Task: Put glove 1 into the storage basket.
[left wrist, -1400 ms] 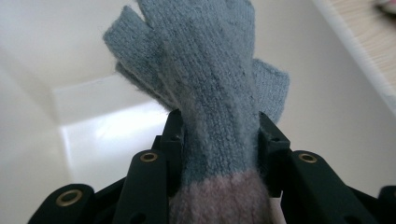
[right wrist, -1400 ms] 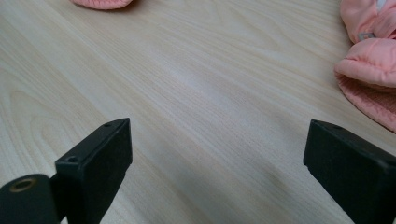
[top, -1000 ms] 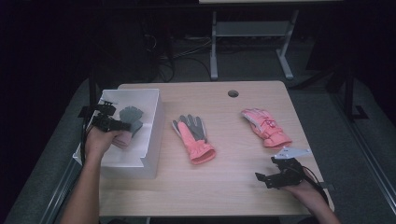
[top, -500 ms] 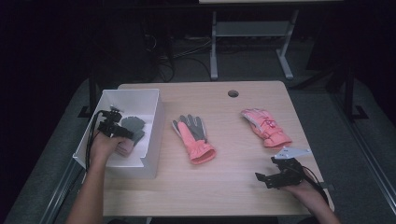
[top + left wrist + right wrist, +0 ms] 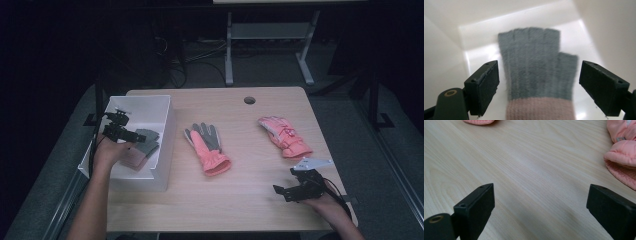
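A: High view first. We list one white rectangular plastic bin [image 5: 165,107] at the left end of the pale wooden tabletop [image 5: 250,200]. In it lies a knitted fingerless glove, grey with a dusty-pink cuff [image 5: 146,141].

B: We put the left tongs [image 5: 140,138] over that bin, tips at the glove. We also enter two padded gloves on the bare wood: a coral glove with a grey palm [image 5: 207,145] near the middle and a pink quilted glove [image 5: 284,136] to its right, well apart from each other.

A: The right tongs [image 5: 278,191] rest low at the near right of the tabletop, in the person's hand, close to neither glove.

B: Left gripper view. We see the grey glove [image 5: 536,65] flat on the white bin floor [image 5: 584,32], fingers pointing away, pink cuff nearest us. The left tongs [image 5: 539,87] stand wide; their jaws have just been opening, the glove lies between them, and the pads [image 5: 486,85] do not press on it.

A: Right gripper view. The right tongs [image 5: 540,210] also stand wide, with bare wood grain [image 5: 536,170] between the jaws. The pink quilted glove [image 5: 621,152] sits at the right edge, the cuff of the coral one [image 5: 479,121] at the top.
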`<state>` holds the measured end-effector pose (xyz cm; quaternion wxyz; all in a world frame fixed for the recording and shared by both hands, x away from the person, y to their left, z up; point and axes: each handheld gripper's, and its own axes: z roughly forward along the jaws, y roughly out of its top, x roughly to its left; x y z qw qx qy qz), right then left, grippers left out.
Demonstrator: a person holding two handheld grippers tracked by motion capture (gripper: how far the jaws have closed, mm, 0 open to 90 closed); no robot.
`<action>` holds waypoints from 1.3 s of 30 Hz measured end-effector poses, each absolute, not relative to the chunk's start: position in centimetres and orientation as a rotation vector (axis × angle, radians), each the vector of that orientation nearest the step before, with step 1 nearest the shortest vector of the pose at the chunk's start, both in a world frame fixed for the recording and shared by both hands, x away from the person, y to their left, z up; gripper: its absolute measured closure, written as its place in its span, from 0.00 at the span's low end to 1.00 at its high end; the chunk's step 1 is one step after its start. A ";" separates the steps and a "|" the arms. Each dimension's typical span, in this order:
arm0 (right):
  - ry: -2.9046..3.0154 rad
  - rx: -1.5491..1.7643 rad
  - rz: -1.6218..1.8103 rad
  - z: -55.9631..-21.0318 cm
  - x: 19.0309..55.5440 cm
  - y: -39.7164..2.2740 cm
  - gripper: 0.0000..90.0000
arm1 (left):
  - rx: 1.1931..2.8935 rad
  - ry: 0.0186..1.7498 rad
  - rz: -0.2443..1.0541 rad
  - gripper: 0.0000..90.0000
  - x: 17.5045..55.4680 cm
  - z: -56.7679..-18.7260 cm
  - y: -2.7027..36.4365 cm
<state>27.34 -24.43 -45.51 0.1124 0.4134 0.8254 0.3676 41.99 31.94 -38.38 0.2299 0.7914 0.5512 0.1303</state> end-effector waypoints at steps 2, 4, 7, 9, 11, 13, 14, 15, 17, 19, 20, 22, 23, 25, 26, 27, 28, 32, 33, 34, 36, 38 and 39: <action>2.423 1.220 1.078 -45.5 27.3 -24.4 0.08 | 2.170 1.496 0.350 0.16 41.8 -37.6 31.8; 2.423 1.216 1.078 -45.5 27.3 -24.3 0.08 | 2.142 1.470 0.342 0.16 41.5 -36.9 31.6; 2.424 1.218 1.078 -45.6 27.4 -24.3 0.08 | 2.129 1.434 0.341 0.16 41.1 -35.8 31.2; 2.424 1.221 1.078 -45.6 27.4 -24.3 0.08 | 2.130 1.410 0.338 0.16 40.8 -35.2 30.8; 2.422 1.221 1.077 -45.6 27.4 -24.4 0.08 | 2.128 1.378 0.340 0.16 40.6 -34.5 30.3; 2.421 1.221 1.078 -45.6 27.4 -24.4 0.08 | 2.125 1.347 0.334 0.16 40.3 -33.9 29.6; 2.421 1.221 1.078 -45.6 27.4 -24.4 0.08 | 2.125 1.347 0.334 0.16 40.3 -33.9 29.6; 2.421 1.222 1.080 -45.6 27.4 -24.4 0.08 | 2.129 1.312 0.335 0.16 40.1 -33.2 28.9; 2.423 1.222 1.081 -45.5 27.4 -24.3 0.08 | 2.130 1.273 0.338 0.16 39.8 -32.5 28.0; 2.425 1.225 1.082 -45.6 27.4 -24.3 0.08 | 2.125 1.239 0.326 0.16 39.4 -31.9 26.8; 2.425 1.226 1.082 -45.6 27.4 -24.3 0.08 | 2.124 1.214 0.319 0.16 39.3 -31.6 26.2; 2.424 1.229 1.083 -45.6 27.4 -24.3 0.08 | 2.119 1.197 0.313 0.16 39.1 -31.3 25.6; 2.425 1.228 1.084 -45.6 27.4 -24.4 0.08 | 2.122 1.163 0.311 0.16 38.8 -30.9 24.6; 2.425 1.229 1.084 -45.6 27.4 -24.4 0.08 | 2.123 1.131 0.301 0.16 38.5 -30.5 23.5; 2.423 1.229 1.087 -45.6 27.4 -24.4 0.08 | 2.128 1.113 0.297 0.16 38.2 -30.3 22.8; 2.423 1.228 1.088 -45.6 27.4 -24.4 0.08 | 2.128 1.100 0.293 0.16 38.1 -30.2 22.3; 2.423 1.228 1.088 -45.6 27.4 -24.4 0.08 | 2.128 1.100 0.293 0.16 38.1 -30.2 22.3; 2.427 1.228 1.089 -45.6 27.3 -24.3 0.08 | 2.132 1.038 0.276 0.18 37.1 -30.1 19.6; 2.427 1.228 1.089 -45.6 27.3 -24.3 0.08 | 2.130 1.014 0.266 0.19 36.7 -30.2 18.4; 2.427 1.229 1.089 -45.6 27.3 -24.3 0.08 | 2.129 0.996 0.255 0.21 36.5 -30.3 17.8; 2.424 1.229 1.095 -45.5 27.3 -24.4 0.08 | 2.125 0.978 0.239 0.26 36.2 -30.5 16.6; 2.420 1.230 1.097 -45.5 27.3 -24.4 0.08 | 2.126 0.965 0.233 0.34 35.9 -30.8 15.6; 2.421 1.229 1.098 -45.5 27.3 -24.4 0.08 | 2.130 0.959 0.227 0.37 35.9 -31.0 15.2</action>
